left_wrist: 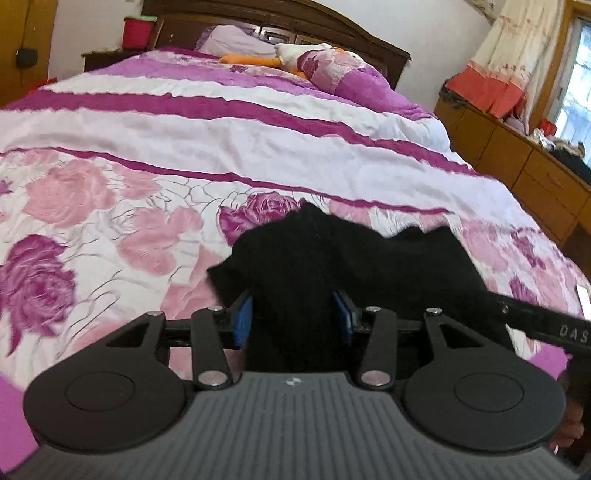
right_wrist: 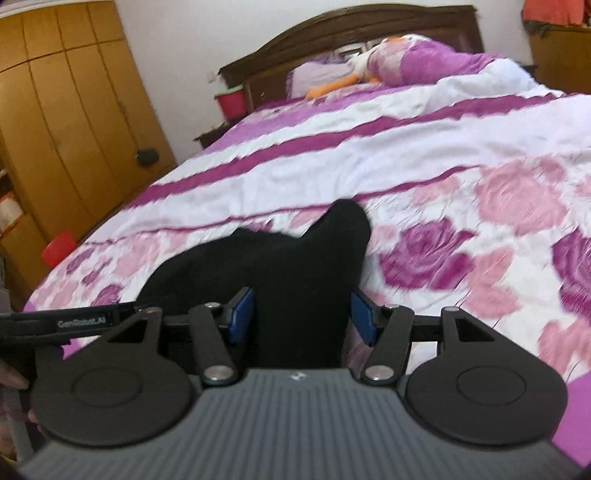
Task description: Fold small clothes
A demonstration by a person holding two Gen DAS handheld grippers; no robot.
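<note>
On the near end of the bed [left_wrist: 258,122], over the rose-printed part of the quilt, your two claws each had a part of the same black garment [left_wrist: 332,258] between their blue pads. The cloth was soft, matte and so dark that no weave or seam showed; it stood up in limp peaks past the fingers and sagged between your hands. In the left wrist view your left claw [left_wrist: 293,317] stood partly open, the black fabric filling the gap and lying against both pads [left_wrist: 243,319], though whether they pinched it I could not tell. In the right wrist view your right claw [right_wrist: 301,314] was likewise partly open around a rounded fold of the garment [right_wrist: 295,266], with a sliver of space beside the right-hand pad [right_wrist: 364,317]. The quilt was smooth, lightly wrinkled cotton with pink and purple roses, then white and magenta stripes further up. At the far end lay a folded purple blanket [left_wrist: 347,77], a pale pillow [left_wrist: 236,40] and a white plush duck [left_wrist: 295,55] with orange feet, against a dark wooden headboard [left_wrist: 280,22]. A wooden wardrobe [right_wrist: 74,110] and a low wooden dresser [left_wrist: 517,158] flanked the bed. The garment hid the quilt directly ahead of both claws.
</note>
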